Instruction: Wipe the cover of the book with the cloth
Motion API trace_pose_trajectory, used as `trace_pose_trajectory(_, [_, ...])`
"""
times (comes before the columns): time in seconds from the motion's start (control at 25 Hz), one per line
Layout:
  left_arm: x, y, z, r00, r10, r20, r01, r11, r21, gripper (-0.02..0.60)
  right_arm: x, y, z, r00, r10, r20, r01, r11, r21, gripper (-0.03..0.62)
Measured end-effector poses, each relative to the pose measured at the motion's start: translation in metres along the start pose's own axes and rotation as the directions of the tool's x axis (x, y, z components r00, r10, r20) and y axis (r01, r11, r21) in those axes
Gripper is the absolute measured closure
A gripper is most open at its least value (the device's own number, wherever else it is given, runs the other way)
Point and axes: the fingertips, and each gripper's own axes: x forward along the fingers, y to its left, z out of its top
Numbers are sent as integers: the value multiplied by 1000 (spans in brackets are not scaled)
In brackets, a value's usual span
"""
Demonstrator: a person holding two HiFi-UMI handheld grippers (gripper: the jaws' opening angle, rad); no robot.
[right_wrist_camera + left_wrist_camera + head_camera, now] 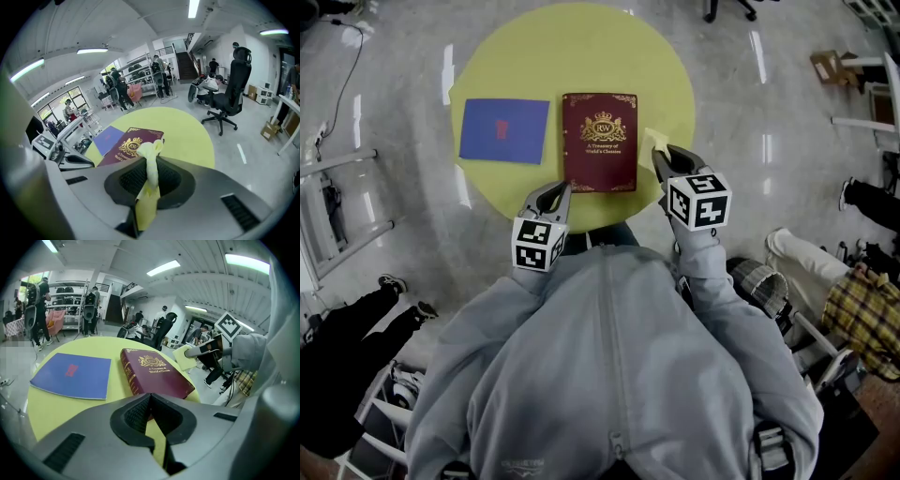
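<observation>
A maroon book (599, 141) with a gold crest lies closed at the middle of the round yellow table (666, 56); it also shows as the book (154, 373) and the book (129, 145). My right gripper (661, 159) hovers just right of the book, shut on a pale yellow cloth (149, 180) that sticks up between the jaws; the cloth (654, 139) pokes out toward the book's right edge. My left gripper (551, 197) hangs near the book's front left corner, jaws closed with nothing in them (151, 420).
A thin blue booklet (504, 130) lies left of the book on the table. A black office chair (229, 96) stands beyond the table. People and shelving stand around the room's edges, and legs and shoes (384, 281) are near my sides.
</observation>
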Motion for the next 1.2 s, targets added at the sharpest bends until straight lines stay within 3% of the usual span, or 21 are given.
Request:
trace_pose_trajectory(0.32, [-2,1,-1,1000,-5,4,5,1000,-3,563,13,66,16,990,141,-1,-140,986,-87,537])
trace_pose_trajectory(0.72, [-5,5,-5,1000,-2,7,3,1000,-9,563,43,147,0,947,310,-84,-319,936,-146,537])
trace_pose_trajectory(0.96, [-9,8,-5,1000,4,16,-4,1000,-17,563,61,162,-9,928,355,-116,-366,926,-91,537])
trace_pose_trajectory(1.2, [-8,9,-7,1000,3,5,-3,1000,-17,563,76,154,-22,935,319,-152,-334,939,-81,537])
